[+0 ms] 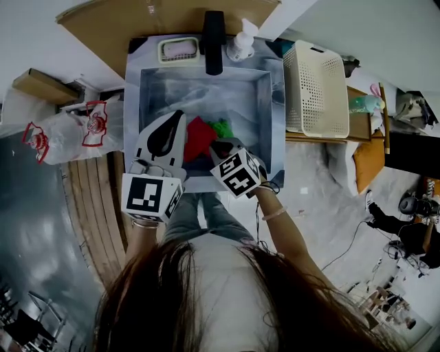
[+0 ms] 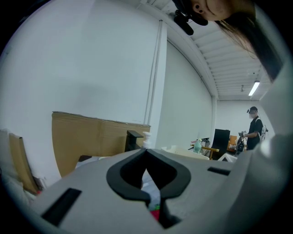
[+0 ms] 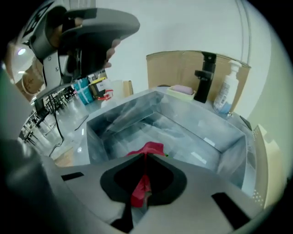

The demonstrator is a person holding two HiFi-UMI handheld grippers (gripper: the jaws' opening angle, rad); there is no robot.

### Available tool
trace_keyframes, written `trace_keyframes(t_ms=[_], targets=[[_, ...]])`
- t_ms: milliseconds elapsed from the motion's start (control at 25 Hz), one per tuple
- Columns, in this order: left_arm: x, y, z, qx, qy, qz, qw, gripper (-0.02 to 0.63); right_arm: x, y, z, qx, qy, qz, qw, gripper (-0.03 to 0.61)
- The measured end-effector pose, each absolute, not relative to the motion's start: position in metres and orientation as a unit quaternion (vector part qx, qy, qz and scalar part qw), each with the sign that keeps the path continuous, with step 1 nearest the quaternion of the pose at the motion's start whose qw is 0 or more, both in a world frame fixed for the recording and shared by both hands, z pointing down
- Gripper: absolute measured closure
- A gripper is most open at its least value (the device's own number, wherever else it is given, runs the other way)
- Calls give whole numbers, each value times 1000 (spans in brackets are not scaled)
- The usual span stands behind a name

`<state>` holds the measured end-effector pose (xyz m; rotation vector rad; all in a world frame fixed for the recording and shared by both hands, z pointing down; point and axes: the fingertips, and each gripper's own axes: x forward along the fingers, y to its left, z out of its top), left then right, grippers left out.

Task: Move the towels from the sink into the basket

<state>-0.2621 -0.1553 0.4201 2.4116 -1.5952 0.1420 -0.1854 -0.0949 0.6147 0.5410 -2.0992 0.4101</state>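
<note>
In the head view a red towel (image 1: 198,137) and a green towel (image 1: 221,128) lie in the grey sink (image 1: 269,103). My right gripper (image 1: 218,146) reaches into the sink and is shut on the red towel (image 3: 149,148); a fold of red cloth is pinched between its jaws and sticks out past the tips. My left gripper (image 1: 177,119) hovers over the sink's left half, beside the red towel. In its own view the left gripper (image 2: 146,153) has its jaws together with nothing between them, and it looks out over the sink. The white perforated basket (image 1: 315,86) stands right of the sink.
A black faucet (image 1: 213,41), a soap dispenser (image 1: 240,42) and a soap dish (image 1: 179,49) line the sink's far edge. White plastic bags (image 1: 69,130) lie to the left. A cardboard sheet (image 1: 103,20) leans behind. A person (image 2: 254,127) stands far off.
</note>
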Motion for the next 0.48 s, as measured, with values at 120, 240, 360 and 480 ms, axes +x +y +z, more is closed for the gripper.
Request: trace_keyframes(t_ms=[120, 240, 360, 480], targets=[[-264, -155, 417, 827, -547, 50, 118, 607, -184, -98, 595, 244, -857, 173, 420, 541], [-266, -156, 412, 830, -545, 50, 111, 606, -182, -102, 576, 266, -862, 167, 398, 541], [-264, -157, 406, 834, -539, 47, 107, 607, -180, -107, 554, 289, -870, 158, 367, 541], [-260, -159, 403, 839, -532, 50, 101, 606, -175, -111, 532, 315, -874, 150, 339, 541]])
